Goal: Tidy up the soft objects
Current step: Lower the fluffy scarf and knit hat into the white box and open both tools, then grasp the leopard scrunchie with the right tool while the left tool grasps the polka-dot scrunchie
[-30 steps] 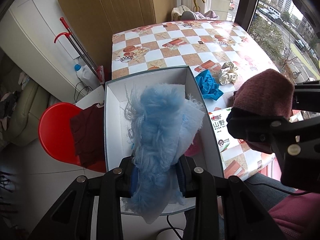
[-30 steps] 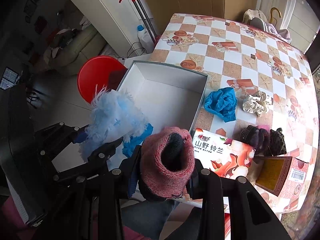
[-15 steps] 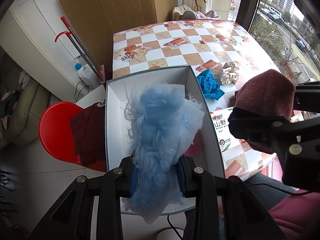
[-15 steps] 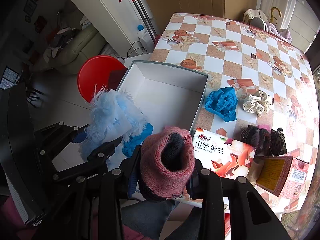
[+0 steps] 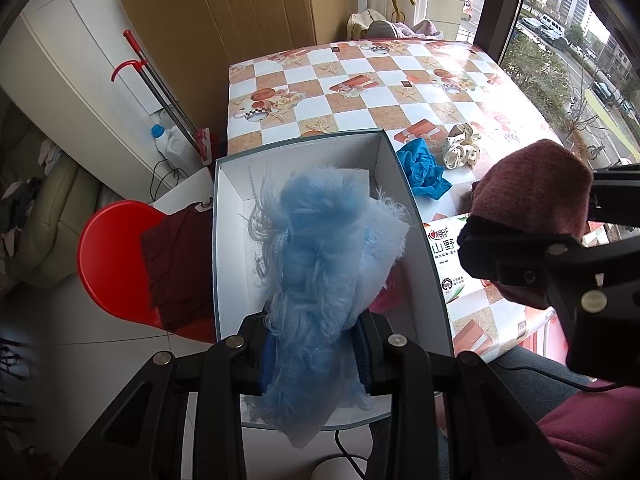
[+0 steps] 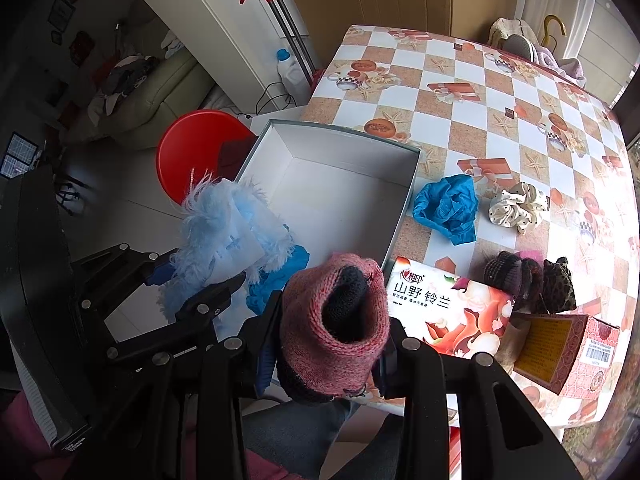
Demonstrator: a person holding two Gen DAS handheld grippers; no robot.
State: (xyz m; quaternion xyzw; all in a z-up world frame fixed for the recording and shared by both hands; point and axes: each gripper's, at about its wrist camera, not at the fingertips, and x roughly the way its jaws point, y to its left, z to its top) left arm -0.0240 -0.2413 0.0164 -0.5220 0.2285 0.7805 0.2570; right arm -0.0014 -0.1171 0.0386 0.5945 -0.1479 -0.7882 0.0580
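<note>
Left gripper [image 5: 316, 354]: your jaws are clamped on one fluffy light-blue cloth [image 5: 320, 256], which stands up from the pads and hangs over the near half of the open white box [image 5: 228, 240]. Right gripper [image 6: 326, 356]: jaws clamped on one pink knit hat [image 6: 334, 320] with a dark lining, held above the near table edge, just right of the box. Count on the checkered table [image 6: 500, 92]: one box, one crumpled blue cloth [image 6: 446, 208] just right of the box's far right corner, one cream dotted scrunchie [image 6: 518, 208] right of that, and a dark cluster of knit and leopard-print pieces [image 6: 528, 280] further right; you cannot tell how many are in it. Two printed cartons sit near you: one floral tissue box [image 6: 448, 312] touching the box's right wall, one red-and-yellow carton [image 6: 560, 344] at the near right. Inside the box, a second blue piece [image 6: 276, 280] lies under the fluffy cloth, with something pink [image 5: 386, 296] beside it in the left view; the far half of the floor is bare. Box's left wall overhangs the table edge above one red stool [image 5: 112, 248] carrying a maroon cloth [image 5: 176, 264]. Far half of the table is open.
</note>
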